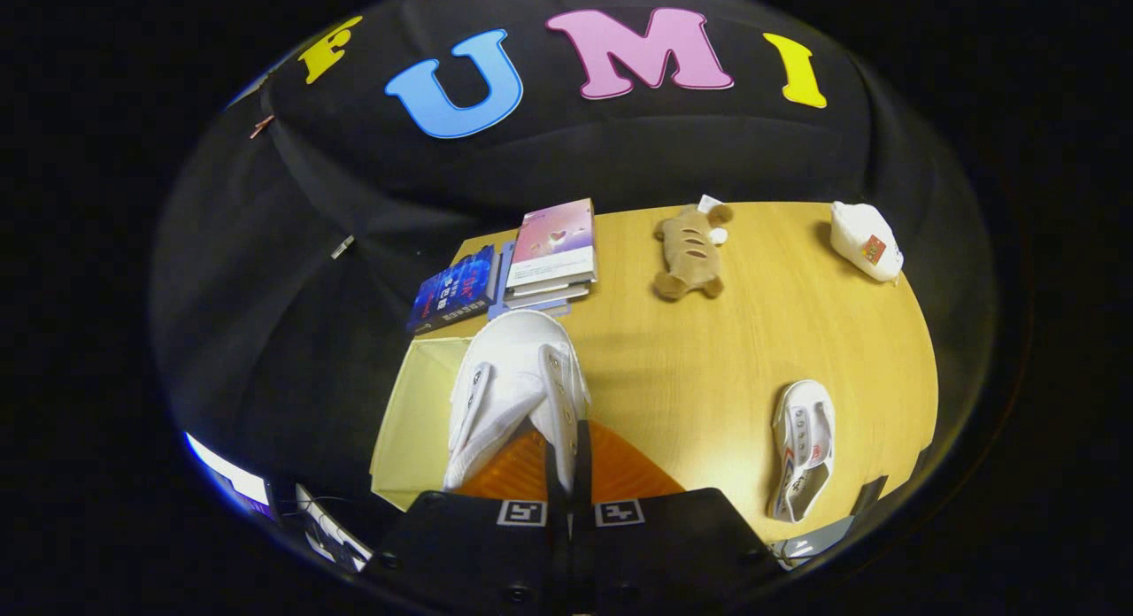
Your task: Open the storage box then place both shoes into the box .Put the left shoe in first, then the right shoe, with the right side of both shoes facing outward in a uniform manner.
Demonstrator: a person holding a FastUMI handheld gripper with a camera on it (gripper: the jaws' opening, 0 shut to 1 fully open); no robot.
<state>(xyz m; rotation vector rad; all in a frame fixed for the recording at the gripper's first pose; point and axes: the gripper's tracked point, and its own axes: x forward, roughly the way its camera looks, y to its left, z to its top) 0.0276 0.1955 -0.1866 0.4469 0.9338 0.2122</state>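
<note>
My gripper (569, 474) is shut on the side wall of a white canvas shoe (513, 381), which hangs toe-forward just ahead of the fingers. Below the shoe lies the open storage box, its pale yellow flap (416, 412) spread to the left and its orange inside (620, 474) showing under the fingers. A second white shoe (801, 448) lies flat on the wooden table (708, 359), off to the right of the fingers, its opening facing up.
Beyond the held shoe sits a stack of books (549, 253) with a blue book (453, 290) beside it. A brown plush toy (690, 253) lies at the table's far middle and a white pouch (866, 240) at its far right corner.
</note>
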